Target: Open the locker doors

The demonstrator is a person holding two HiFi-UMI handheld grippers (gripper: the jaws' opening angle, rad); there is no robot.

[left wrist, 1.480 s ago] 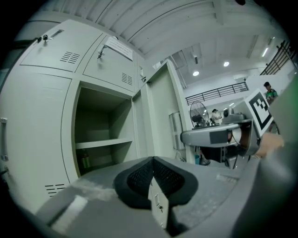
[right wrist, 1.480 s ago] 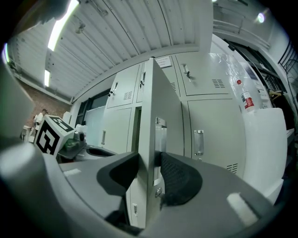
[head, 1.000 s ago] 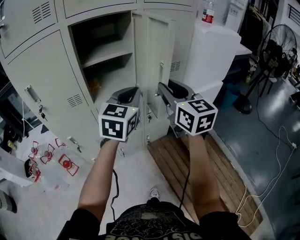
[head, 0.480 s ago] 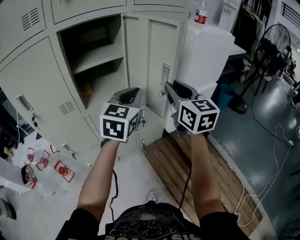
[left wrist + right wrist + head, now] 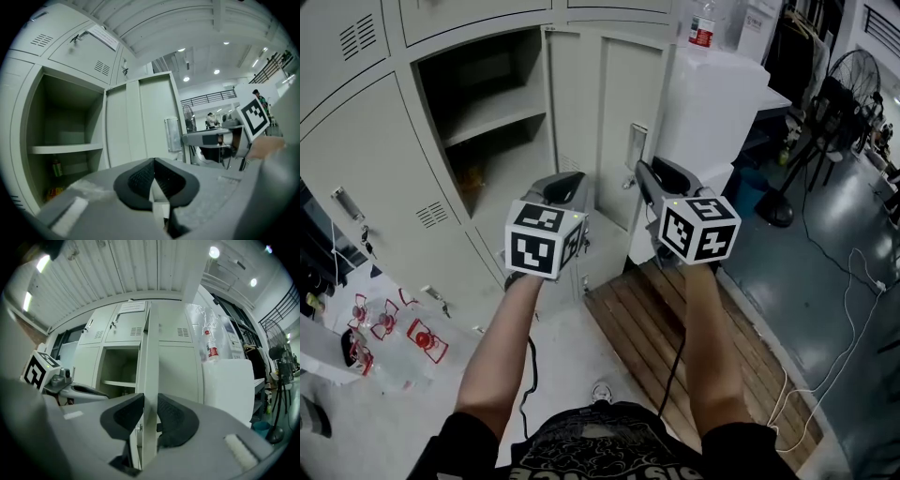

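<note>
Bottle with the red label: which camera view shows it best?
The right gripper view: the whole bottle stands on the white box. The head view cuts off its top; the left gripper view misses it.

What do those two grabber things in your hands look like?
The left gripper and right gripper are grey plastic shells with black ribbed fingers. On the back of each sits a white cube printed with black square markers. A black cable hangs from each. The person wears a dark short-sleeved shirt.
</note>
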